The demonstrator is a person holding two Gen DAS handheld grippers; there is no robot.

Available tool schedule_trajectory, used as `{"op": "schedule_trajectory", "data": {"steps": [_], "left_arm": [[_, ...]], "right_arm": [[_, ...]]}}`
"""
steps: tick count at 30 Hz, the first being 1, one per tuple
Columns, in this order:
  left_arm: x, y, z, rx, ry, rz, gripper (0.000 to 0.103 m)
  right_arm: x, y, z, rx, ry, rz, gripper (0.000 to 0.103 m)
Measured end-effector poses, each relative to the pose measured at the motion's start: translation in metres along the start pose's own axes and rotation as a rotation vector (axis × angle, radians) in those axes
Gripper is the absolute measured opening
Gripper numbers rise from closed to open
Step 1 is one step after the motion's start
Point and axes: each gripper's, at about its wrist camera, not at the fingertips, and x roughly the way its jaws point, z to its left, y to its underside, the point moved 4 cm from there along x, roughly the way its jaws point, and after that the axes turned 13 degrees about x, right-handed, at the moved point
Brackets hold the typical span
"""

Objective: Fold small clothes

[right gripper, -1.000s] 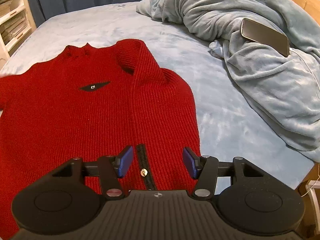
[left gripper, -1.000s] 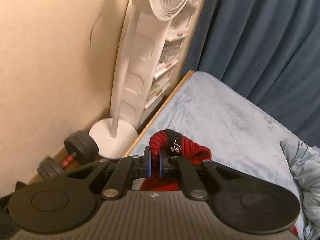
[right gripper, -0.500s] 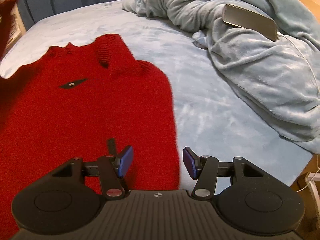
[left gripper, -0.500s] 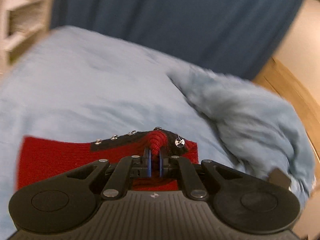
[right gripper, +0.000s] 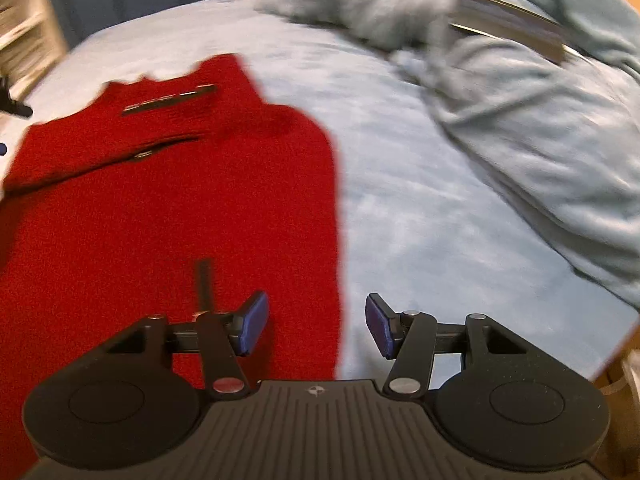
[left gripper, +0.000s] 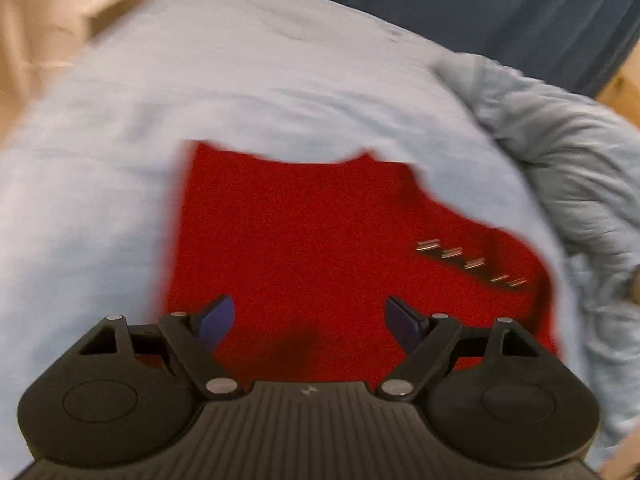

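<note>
Red knit sweater [left gripper: 320, 248] lies flat on the pale blue bed [left gripper: 240, 80], roughly mid-bed, one side already laid over the body so the snap strip [left gripper: 472, 264] sits on top near its right edge; that reads as a first lengthwise fold. Left tool [left gripper: 306, 320] hangs low over the sweater's near part, its jaws just sprung wide, blue pads clear of the knit and nothing between them, likely because the flap it carried is now where it belongs. Right tool [right gripper: 314, 324] sits about half open and empty, straddling the sweater's right edge [right gripper: 336, 240], one pad over red, the other over bed, probably parked to pin or pick up that edge for the next fold. Rumpled blanket [right gripper: 520, 120] is bunched at the far right, apart from the sweater, with a phone [right gripper: 516, 28] on it, so the folding area is clear. Both views blurred; the knit's fine detail can't be told.
</note>
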Motion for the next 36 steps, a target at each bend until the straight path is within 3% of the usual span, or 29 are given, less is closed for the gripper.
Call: {"op": "schedule_trajectory", "data": {"steps": [4,6,7,8,9,11,13,18,20,24,28,31,33,36], "left_arm": [[-0.048,0.059,0.039,-0.047,-0.046,0.010,0.086],[-0.068,0.093,0.052,-0.091,-0.035,0.035,0.086],[-0.080,0.106,0.060,-0.112,-0.033,0.050,0.086],[-0.089,0.120,0.063,-0.138,-0.028,0.065,0.086],[-0.095,0.131,0.066,-0.160,-0.019,0.076,0.086],[-0.114,0.150,0.072,-0.184,-0.006,0.086,0.086],[-0.128,0.156,0.073,-0.167,-0.012,0.075,0.086],[-0.147,0.145,0.077,-0.184,-0.019,0.025,0.086],[-0.152,0.139,0.076,-0.210,0.008,0.007,0.086],[-0.158,0.134,0.073,-0.213,0.009,0.001,0.086],[-0.151,0.137,0.079,-0.239,0.000,0.023,0.086],[-0.140,0.139,0.083,-0.255,-0.013,0.045,0.086],[-0.134,0.141,0.086,-0.266,-0.017,0.060,0.086],[-0.124,0.141,0.089,-0.279,-0.009,0.070,0.086]], "right_arm": [[0.014,0.018,0.037,-0.188,-0.077,0.082,0.061],[0.031,0.030,0.049,-0.297,-0.012,0.121,0.061],[0.041,0.035,0.052,-0.356,0.032,0.131,0.056],[0.045,0.037,0.053,-0.395,0.053,0.138,0.044],[0.044,0.034,0.053,-0.406,0.051,0.151,0.006],[0.030,0.009,0.049,-0.317,0.004,0.166,0.007],[0.001,-0.033,0.040,-0.188,-0.073,0.105,0.007],[-0.080,-0.165,0.000,0.146,-0.264,-0.178,0.006],[-0.101,-0.208,-0.020,0.254,-0.274,-0.288,0.006],[-0.112,-0.264,-0.066,0.470,-0.215,-0.405,0.006],[-0.097,-0.283,-0.110,0.667,-0.096,-0.470,0.006],[-0.053,-0.279,-0.128,0.709,0.010,-0.377,0.006],[-0.027,-0.266,-0.133,0.738,0.031,-0.301,0.006],[-0.012,-0.248,-0.120,0.713,0.048,-0.259,0.006]]}}
